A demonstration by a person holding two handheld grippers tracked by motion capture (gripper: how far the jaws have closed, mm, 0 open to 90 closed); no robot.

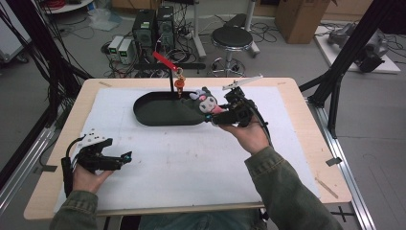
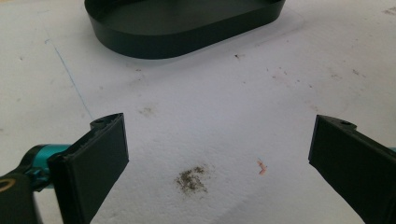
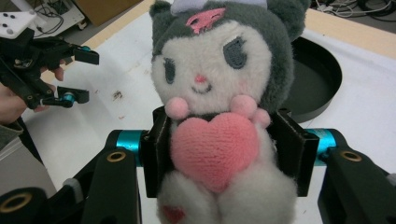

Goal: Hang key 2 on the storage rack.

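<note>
High view: the right gripper (image 1: 214, 116) is held above the white mat (image 1: 191, 158), its jaws clamped on a grey and white plush toy (image 1: 207, 102) that hangs over the right end of the black oval tray (image 1: 153, 112). A thin black stand with a red arm (image 1: 165, 61) rises behind the tray, a small orange ornament (image 1: 180, 84) hanging from it. The left gripper (image 1: 125, 158) rests low at the near left of the mat, well apart from the tray, jaws spread with nothing between them. Left gripper view: both black jaws stand wide apart over bare, stained mat (image 2: 210, 116); the tray (image 2: 182, 32) lies ahead, empty in the part that is visible. Right gripper view: the jaws press on either side of the plush toy (image 3: 215, 93) at its midsection, beside the pink heart (image 3: 212, 149) on its front; the toy is upright and faces the camera. The tray (image 3: 313, 79) lies behind the toy at right, and the left gripper (image 3: 79, 74) is seen farther off at left, jaws apart.
</note>
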